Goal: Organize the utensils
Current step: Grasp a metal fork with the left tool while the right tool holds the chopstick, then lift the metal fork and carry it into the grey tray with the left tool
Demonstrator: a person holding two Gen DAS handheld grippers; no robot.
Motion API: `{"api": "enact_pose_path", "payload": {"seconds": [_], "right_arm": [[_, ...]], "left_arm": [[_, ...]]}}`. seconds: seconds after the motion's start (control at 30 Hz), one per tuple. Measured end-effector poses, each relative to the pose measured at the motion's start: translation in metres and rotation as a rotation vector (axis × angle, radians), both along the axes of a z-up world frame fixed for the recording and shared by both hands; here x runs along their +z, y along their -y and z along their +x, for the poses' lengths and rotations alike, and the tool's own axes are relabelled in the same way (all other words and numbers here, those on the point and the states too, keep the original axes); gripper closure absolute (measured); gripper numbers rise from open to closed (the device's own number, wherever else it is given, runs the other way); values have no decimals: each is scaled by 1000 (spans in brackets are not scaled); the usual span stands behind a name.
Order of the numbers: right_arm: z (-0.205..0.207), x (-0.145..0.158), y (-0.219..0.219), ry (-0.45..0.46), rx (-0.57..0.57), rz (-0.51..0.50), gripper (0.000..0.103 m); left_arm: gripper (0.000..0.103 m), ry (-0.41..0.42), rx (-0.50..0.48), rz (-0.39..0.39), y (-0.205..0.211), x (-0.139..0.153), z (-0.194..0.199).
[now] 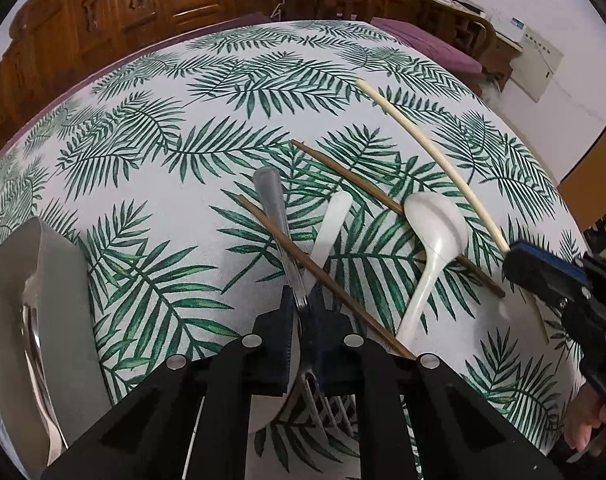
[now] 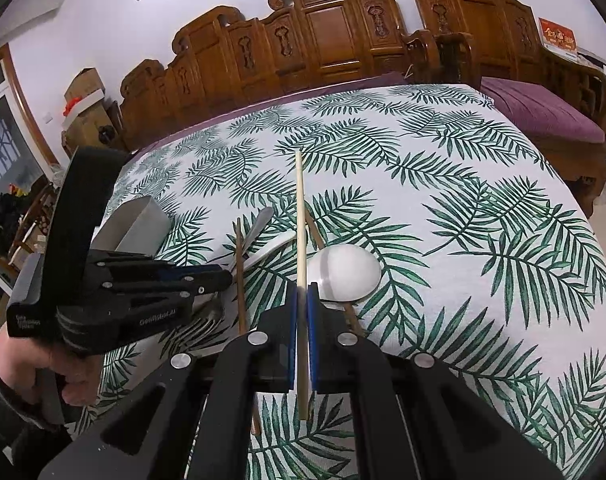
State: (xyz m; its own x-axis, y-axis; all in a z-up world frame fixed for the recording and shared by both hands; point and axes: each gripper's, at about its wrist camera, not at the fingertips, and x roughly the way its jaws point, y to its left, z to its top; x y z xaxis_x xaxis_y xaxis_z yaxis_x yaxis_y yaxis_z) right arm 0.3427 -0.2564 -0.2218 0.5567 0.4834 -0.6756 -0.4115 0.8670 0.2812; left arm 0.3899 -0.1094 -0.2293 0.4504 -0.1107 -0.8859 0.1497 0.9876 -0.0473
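My left gripper (image 1: 302, 308) is shut on a metal fork (image 1: 277, 216); its handle points away over the table and its tines show below the jaws. My right gripper (image 2: 302, 292) is shut on a pale chopstick (image 2: 300, 216), which also shows in the left wrist view (image 1: 419, 136). Two brown chopsticks (image 1: 343, 168) (image 1: 315, 268), a white spoon (image 1: 435, 228) and a white plastic utensil (image 1: 331, 224) lie on the leaf-print tablecloth (image 1: 163, 200). The right gripper body shows at the right edge of the left wrist view (image 1: 551, 276).
A grey open box (image 1: 43, 300) at my left holds a metal spoon (image 1: 33, 336); it also shows in the right wrist view (image 2: 139, 224). Carved wooden benches (image 2: 323, 32) with purple cushions stand beyond the table's far edge. The left gripper and hand (image 2: 115, 292) sit left of the right gripper.
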Motion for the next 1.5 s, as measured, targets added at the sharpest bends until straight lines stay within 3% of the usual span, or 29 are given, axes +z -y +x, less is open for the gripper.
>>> {"api": "enact_pose_path", "payload": {"seconds": [0.13, 0.37, 0.6, 0.8, 1.03, 1.1, 1.4, 1.5], "right_arm": [[-1, 0, 0, -1, 0, 3, 97], [-3, 1, -4, 4, 10, 0, 97], [-3, 0, -4, 3, 11, -3, 97], [-1, 1, -2, 1, 10, 9, 97], [-1, 1, -4, 3, 18, 11, 97], [0, 1, -4, 2, 19, 8, 97], [0, 0, -6, 4, 26, 7, 97], [1, 1, -5, 3, 23, 10, 97]], "left_arm": [[103, 21, 1, 1, -3, 7, -3], [103, 45, -13, 25, -5, 27, -5], [103, 15, -6, 69, -2, 18, 9], [99, -27, 22, 53, -5, 2, 19], [91, -45, 69, 61, -9, 2, 31], [91, -51, 59, 28, -11, 3, 32], [84, -39, 45, 25, -9, 0, 28], [75, -43, 59, 49, -9, -1, 34]]}}
